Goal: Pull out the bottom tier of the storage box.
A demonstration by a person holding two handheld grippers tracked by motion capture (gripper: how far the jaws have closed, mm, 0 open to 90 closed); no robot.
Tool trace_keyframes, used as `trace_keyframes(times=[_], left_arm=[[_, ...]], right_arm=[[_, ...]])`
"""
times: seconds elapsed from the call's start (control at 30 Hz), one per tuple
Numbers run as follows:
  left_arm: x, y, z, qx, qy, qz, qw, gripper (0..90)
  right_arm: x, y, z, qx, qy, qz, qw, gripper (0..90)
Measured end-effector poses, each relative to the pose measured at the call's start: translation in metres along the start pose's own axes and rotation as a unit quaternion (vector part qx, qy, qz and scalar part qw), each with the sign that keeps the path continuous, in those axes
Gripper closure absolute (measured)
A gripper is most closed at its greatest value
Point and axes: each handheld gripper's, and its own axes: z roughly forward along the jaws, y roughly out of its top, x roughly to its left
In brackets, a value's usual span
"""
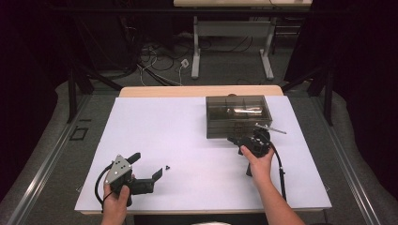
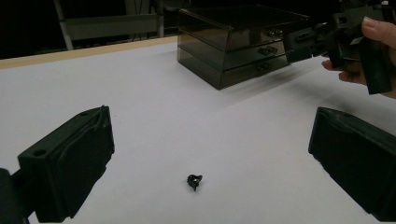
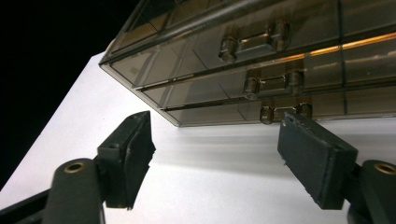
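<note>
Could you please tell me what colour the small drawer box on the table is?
The small three-drawer plastic box is see-through smoky brown-grey, clearest in the right gripper view.

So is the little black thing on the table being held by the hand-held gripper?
No, the little black thing lies loose on the white table, between the open jaws of the left hand-held gripper, touching neither.

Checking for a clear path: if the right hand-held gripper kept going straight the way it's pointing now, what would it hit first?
Most likely the front of the smoky drawer box, around its lowest drawer handle. The right hand-held gripper has open jaws with nothing between them, though how close it is remains unclear.
</note>
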Motion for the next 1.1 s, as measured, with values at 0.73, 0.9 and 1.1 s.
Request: trace_keyframes(times=[0.73, 0.9, 1.1], left_arm=[[0.000, 0.000, 0.001, 0.002, -0.008, -0.002, 1.0000, 0.4], [0.000, 0.000, 0.001, 0.001, -0.007, -0.002, 1.0000, 0.4], [0.000, 0.000, 0.001, 0.001, -0.009, -0.003, 1.0000, 0.4]], right_arm=[[-0.016, 0.002, 0.019, 0.042, 0.016, 0.085, 0.9954, 38.8], [-0.020, 0.002, 0.024, 0.051, 0.010, 0.097, 0.9940, 38.8], [-0.022, 0.000, 0.028, 0.048, 0.012, 0.106, 0.9932, 39.1]])
